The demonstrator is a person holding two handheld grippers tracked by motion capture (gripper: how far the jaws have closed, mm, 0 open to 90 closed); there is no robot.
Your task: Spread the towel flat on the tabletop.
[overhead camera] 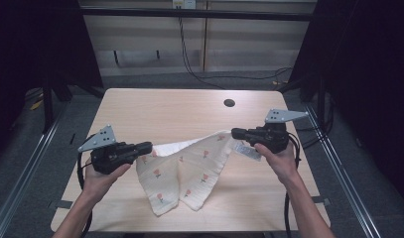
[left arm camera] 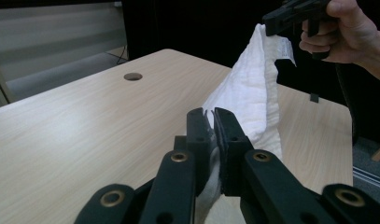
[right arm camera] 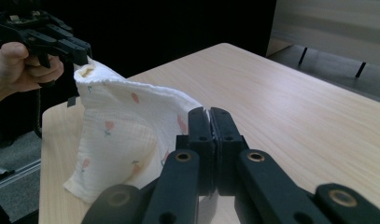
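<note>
A white cloth (overhead camera: 182,171) printed with small red flowers hangs between my two grippers, its lower folds resting on the wooden table (overhead camera: 155,111). My left gripper (overhead camera: 149,147) is shut on the cloth's left corner, which is pinched between the black jaws in the left gripper view (left arm camera: 213,122). My right gripper (overhead camera: 235,133) is shut on the opposite corner, held slightly higher; in the right gripper view (right arm camera: 209,119) the cloth (right arm camera: 122,135) drapes away toward the other hand. A white label (overhead camera: 249,150) dangles below the right corner.
A round cable hole (overhead camera: 229,103) sits in the table near its far edge. Bare tabletop lies beyond the cloth and at both sides. Dark cables trail on the floor behind the table.
</note>
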